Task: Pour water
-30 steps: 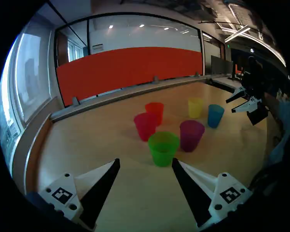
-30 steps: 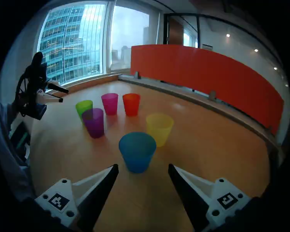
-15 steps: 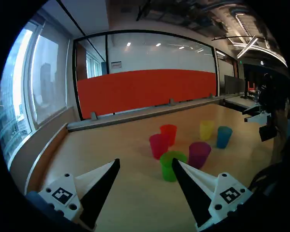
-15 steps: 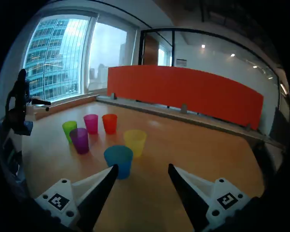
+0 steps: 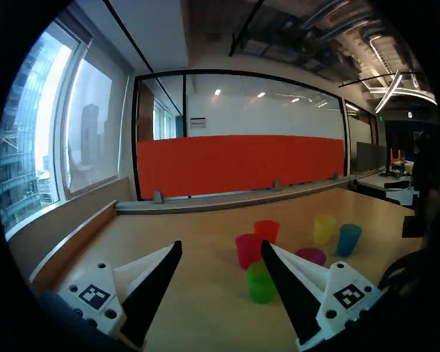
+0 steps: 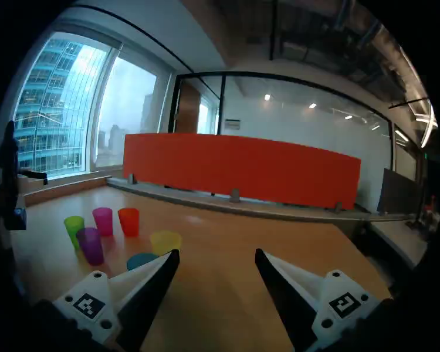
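Six plastic cups stand in a cluster on the wooden table (image 5: pixel 179 234). In the left gripper view the green cup (image 5: pixel 260 283) is nearest, just left of the right finger. Behind it are a pink cup (image 5: pixel 249 250), an orange cup (image 5: pixel 266 230), a purple cup (image 5: pixel 311 256), a yellow cup (image 5: pixel 324 229) and a blue cup (image 5: pixel 348 239). My left gripper (image 5: pixel 220 245) is open and holds nothing. My right gripper (image 6: pixel 216 253) is also open and holds nothing. Its left finger partly hides the blue cup (image 6: pixel 141 260). The yellow cup (image 6: pixel 165 242) and purple cup (image 6: pixel 91 245) stand beyond.
An orange partition (image 5: pixel 237 164) runs along the table's far edge, with glass walls behind it. Large windows (image 6: pixel 50 129) line one side. The table surface (image 6: pixel 249 234) stretches wide to the right of the cups. The other gripper shows as a dark shape (image 6: pixel 9 193) at the left edge.
Both cameras have tilted up and drawn back. The cups sit lower and smaller in each view. The blue cup has slipped behind the right gripper's left finger.
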`<state>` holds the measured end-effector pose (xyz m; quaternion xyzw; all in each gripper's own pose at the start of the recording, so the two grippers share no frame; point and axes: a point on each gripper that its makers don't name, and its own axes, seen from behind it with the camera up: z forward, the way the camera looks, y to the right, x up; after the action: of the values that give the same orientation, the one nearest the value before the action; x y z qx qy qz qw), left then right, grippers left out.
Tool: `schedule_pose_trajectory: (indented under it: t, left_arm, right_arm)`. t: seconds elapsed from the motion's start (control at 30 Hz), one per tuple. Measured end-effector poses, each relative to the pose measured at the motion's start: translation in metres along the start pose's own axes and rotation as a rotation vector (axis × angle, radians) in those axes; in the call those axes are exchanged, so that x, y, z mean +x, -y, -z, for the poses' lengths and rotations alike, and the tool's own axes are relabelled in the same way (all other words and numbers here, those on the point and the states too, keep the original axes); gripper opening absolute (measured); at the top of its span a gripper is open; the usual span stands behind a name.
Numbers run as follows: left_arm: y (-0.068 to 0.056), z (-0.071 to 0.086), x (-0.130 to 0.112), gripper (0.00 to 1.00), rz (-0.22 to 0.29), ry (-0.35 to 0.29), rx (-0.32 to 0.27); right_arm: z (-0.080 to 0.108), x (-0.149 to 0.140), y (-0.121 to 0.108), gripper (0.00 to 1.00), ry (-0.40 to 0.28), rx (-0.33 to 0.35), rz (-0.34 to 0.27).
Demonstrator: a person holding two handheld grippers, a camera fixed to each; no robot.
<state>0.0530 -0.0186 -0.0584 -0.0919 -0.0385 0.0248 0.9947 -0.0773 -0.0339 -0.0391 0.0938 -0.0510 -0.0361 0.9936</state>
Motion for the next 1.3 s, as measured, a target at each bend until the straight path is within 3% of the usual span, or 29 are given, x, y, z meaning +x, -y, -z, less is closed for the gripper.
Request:
schedule_pose_trajectory:
  t: [0.5, 0.97, 1.3]
  left_arm:
    - [-0.012, -0.011, 0.030, 1.00, 0.025, -0.129, 0.051]
    - [-0.011, -0.023, 0.037, 1.00, -0.009, -0.192, 0.129]
    - [-0.013, -0.034, 0.022, 1.00, -0.022, -0.201, 0.157]
  right_arm:
    - [0.002, 0.042, -0.018, 1.00, -0.156, -0.163, -0.011]
    - [0.000, 0.035, -0.017, 1.00, -0.156, -0.223, -0.016]
    - [-0.003, 0.034, -0.014, 1.00, -0.160, -0.232, -0.048]
